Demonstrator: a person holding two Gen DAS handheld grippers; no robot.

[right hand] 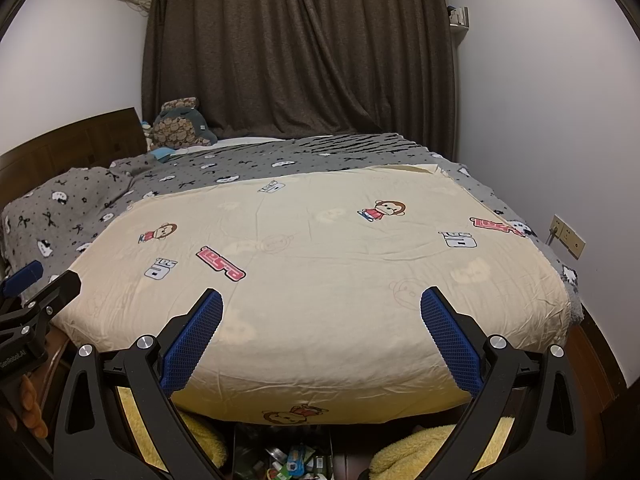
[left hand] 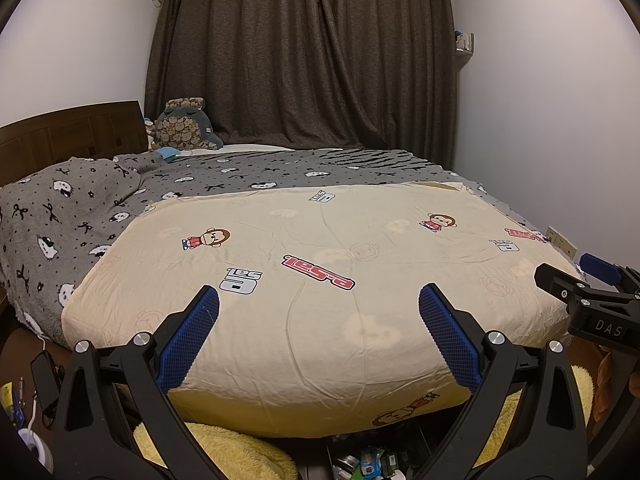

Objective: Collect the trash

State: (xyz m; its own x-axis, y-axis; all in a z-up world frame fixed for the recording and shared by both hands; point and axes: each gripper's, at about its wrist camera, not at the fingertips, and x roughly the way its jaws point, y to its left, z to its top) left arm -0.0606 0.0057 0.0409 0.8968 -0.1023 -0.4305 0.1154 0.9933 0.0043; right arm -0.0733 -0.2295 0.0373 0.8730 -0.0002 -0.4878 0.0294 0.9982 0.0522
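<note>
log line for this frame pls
left gripper: open, empty | right gripper: open, empty | both over quilt | trash bin below bed edge

We look from both wrists past spread fingers, close over the cream quilt, sharing bed and curtain.

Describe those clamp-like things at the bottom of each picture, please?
They are two hand-held grippers: the left hand-held gripper and right hand-held gripper. Each has black angular plastic arms, silver round bolts, and two fingers faced with blue dimpled rubber pads. One body carries white "DAS" lettering.
</note>
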